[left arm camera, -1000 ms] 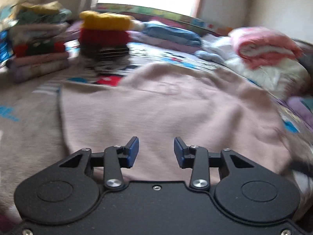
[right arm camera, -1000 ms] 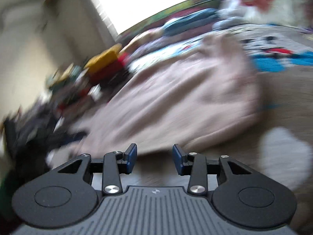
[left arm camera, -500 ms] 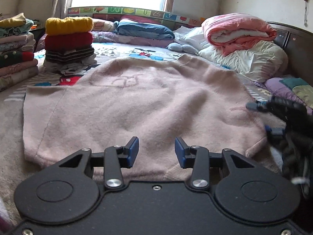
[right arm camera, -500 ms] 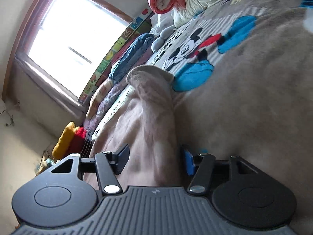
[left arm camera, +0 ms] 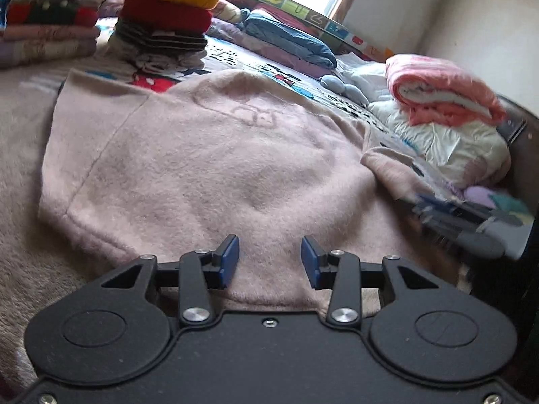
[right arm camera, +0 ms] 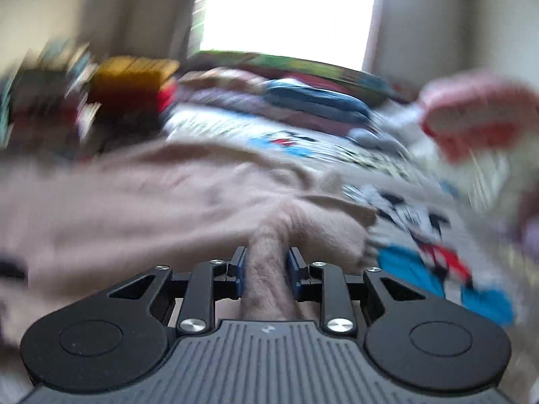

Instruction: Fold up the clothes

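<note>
A pale pink fleece garment (left arm camera: 209, 155) lies spread on the bed, its hem toward me. My left gripper (left arm camera: 269, 261) is open and empty, hovering over the garment's near hem. My right gripper (right arm camera: 266, 269) is shut on a bunched fold of the same pink garment (right arm camera: 266, 245) and lifts it at the garment's right side. In the left wrist view the right gripper (left arm camera: 451, 215) shows blurred at the right, with the raised pink fabric edge (left arm camera: 387, 165) beside it. The right wrist view is motion-blurred.
Stacks of folded clothes (left arm camera: 168, 20) stand at the back left of the bed. A rolled pink blanket (left arm camera: 441, 97) on white bedding sits at the back right by the dark headboard (left arm camera: 515, 128). A cartoon-print bedsheet (right arm camera: 421, 222) lies under the garment.
My right gripper has closed on the garment's right edge and swung it up and over, with heavy blur. The left gripper stayed open and tilted a little over the hem.
</note>
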{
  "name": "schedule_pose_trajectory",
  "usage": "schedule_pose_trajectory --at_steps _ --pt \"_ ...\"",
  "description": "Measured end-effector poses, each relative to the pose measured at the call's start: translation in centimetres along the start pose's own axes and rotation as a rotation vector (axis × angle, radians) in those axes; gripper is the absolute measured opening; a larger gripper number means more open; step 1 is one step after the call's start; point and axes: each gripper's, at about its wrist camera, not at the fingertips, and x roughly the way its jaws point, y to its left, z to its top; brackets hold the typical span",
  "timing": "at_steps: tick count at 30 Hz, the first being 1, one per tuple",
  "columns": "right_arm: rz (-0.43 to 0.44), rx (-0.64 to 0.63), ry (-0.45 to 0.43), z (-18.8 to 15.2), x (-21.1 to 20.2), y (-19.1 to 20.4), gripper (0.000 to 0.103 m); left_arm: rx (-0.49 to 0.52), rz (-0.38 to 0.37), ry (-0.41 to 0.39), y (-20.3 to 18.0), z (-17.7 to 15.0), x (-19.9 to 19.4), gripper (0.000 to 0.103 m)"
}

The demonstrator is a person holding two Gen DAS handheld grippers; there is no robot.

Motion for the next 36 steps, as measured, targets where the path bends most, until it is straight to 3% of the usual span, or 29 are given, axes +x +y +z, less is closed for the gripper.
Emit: schedule_pose_trajectory --at_steps 5,9,12,14,17,19,23,24,29,31,36 --pt "0.093 -0.172 0.012 0.3 -1.0 4.0 0.03 -0.099 -0.038 0.007 1.3 0.4 -0.1 0.039" --pt "0.171 -0.089 -0.03 0.2 -3.9 4.7 0.033 -0.153 -0.056 0.012 2.0 0.7 0.2 0.039" --pt "0.203 0.199 -0.061 -0.3 -5.8 1.8 0.035 -0.167 -0.064 0.011 2.0 0.8 0.3 0.041" --pt "0.2 0.51 -0.09 -1.4 -6.5 -1.9 0.037 -0.177 -0.07 0.011 2.1 0.8 0.4 0.042" --pt "0.129 0.937 -0.123 -4.6 -6.9 -7.0 0.038 -0.195 -0.077 0.011 2.3 0.9 0.6 0.043" --pt "0.125 1.09 -0.102 -6.2 -6.4 -8.5 0.042 -0.199 -0.079 0.011 2.3 0.9 0.6 0.043" --pt "0.089 1.279 -0.148 -8.1 -7.1 -8.8 0.044 -0.199 -0.081 0.011 2.3 0.9 0.7 0.043" --pt "0.071 1.32 -0.172 -8.5 -7.6 -8.7 0.048 -0.199 -0.082 0.011 2.3 0.9 0.7 0.043" --pt "-0.01 1.378 -0.263 -9.6 -9.7 -9.2 0.054 -0.202 -0.083 0.01 2.4 0.9 0.8 0.044" --pt "-0.025 1.442 -0.229 -10.6 -9.3 -9.9 0.055 -0.199 -0.082 0.009 2.3 0.9 0.9 0.044" --pt "0.203 1.655 -0.138 -12.9 -5.5 -10.0 0.061 -0.191 -0.081 0.008 2.2 0.8 1.0 0.044"
